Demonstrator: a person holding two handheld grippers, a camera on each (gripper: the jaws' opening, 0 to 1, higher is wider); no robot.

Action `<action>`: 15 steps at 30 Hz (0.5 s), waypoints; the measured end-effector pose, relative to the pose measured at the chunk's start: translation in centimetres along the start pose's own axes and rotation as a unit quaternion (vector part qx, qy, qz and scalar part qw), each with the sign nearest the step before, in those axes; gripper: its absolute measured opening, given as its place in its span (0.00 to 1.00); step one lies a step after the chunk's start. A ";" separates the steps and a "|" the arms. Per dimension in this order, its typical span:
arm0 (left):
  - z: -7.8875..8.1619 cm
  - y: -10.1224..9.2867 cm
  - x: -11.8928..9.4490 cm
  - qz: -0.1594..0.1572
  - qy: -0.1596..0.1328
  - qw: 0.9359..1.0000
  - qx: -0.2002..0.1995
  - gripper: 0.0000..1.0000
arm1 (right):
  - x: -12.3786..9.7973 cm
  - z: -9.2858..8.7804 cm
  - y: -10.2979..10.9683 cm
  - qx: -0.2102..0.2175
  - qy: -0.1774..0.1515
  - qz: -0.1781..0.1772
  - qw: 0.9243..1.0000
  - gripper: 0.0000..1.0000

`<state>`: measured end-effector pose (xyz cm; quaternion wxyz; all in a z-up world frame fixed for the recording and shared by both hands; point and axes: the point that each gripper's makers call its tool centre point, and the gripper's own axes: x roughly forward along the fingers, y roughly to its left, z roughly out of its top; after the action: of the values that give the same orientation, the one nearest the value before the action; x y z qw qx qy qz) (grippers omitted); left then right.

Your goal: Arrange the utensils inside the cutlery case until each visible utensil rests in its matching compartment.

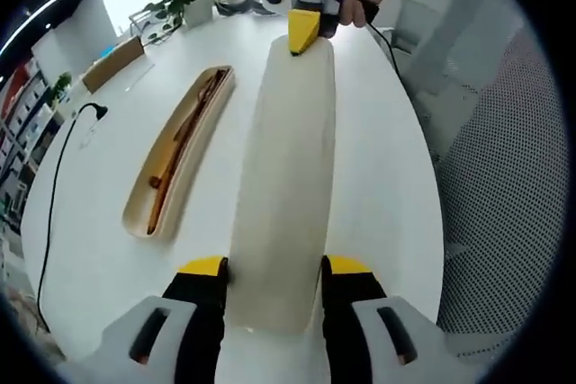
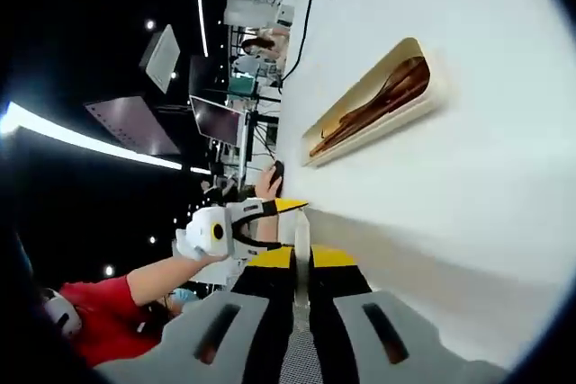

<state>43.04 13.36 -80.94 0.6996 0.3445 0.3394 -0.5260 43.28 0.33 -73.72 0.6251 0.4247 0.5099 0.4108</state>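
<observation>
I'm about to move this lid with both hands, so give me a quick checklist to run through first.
1. Left claw clamped on the lid's near end: ok.
2. Right claw shut on the lid's far end: ok.
3. Tray open, lying beside the lid and apart from it: ok.
4. Wooden utensils inside the tray: ok; each in its matching compartment: cannot tell.
5. Black cable away from lid and tray: ok.
</observation>
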 end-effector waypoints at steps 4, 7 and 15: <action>0.0 0.1 0.2 -0.018 0.003 1.000 -0.008 0.42 | 0.1 0.6 0.1 0.006 0.000 0.005 1.000 0.01; -0.2 -0.2 0.0 -0.029 0.029 0.999 0.017 0.41 | 0.1 1.2 0.4 0.013 -0.004 0.010 1.000 0.01; 1.1 2.1 -2.1 -0.010 0.043 0.999 0.023 0.41 | -0.1 3.1 0.0 -0.025 -0.026 -0.039 0.999 0.05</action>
<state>44.76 13.90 -78.33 0.6710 0.3794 0.3598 -0.5257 46.28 -0.13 -73.31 0.6639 0.3992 0.4993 0.3880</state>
